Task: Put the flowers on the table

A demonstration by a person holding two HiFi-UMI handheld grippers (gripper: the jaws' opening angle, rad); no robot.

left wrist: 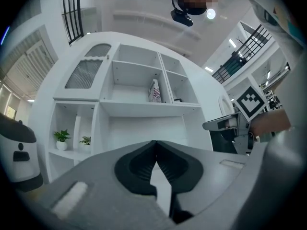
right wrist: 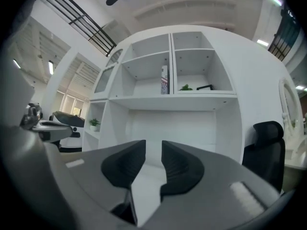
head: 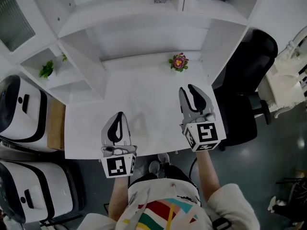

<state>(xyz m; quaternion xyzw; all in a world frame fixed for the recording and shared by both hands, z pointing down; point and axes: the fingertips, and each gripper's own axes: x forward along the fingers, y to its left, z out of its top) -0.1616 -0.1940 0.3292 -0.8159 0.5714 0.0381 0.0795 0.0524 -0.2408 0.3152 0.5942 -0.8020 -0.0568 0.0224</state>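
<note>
On the white desk (head: 144, 95) the flowers (head: 178, 62) were seen upright near the back. The right tool (head: 188, 91) was held slightly open and empty, the left tool (head: 120, 115) closed on nothing. A straight withdrawal clear of the blooms was judged best.

Your desk top (head: 144, 104) reads as smooth white laminate, matt w/ a soft sheen; shelf unit (head: 144, 13) has the same finish. Left gripper (left wrist: 154, 145) and right gripper (right wrist: 153, 145) look like matt grey plastic, w/ black ribbed pads (right wrist: 180, 169), rubbery-looking. The marker cube (head: 206, 134) carries flat b/w print, no gloss. Office chair (head: 249, 66): matt black. Floor (head: 268, 176): dark, glossy, reflects lights. Machines (head: 19, 109) at your left: shiny white plastic shells. Your shirt (head: 163, 210) is cloth. Flowers (head: 178, 61): too small to tell material.
</note>
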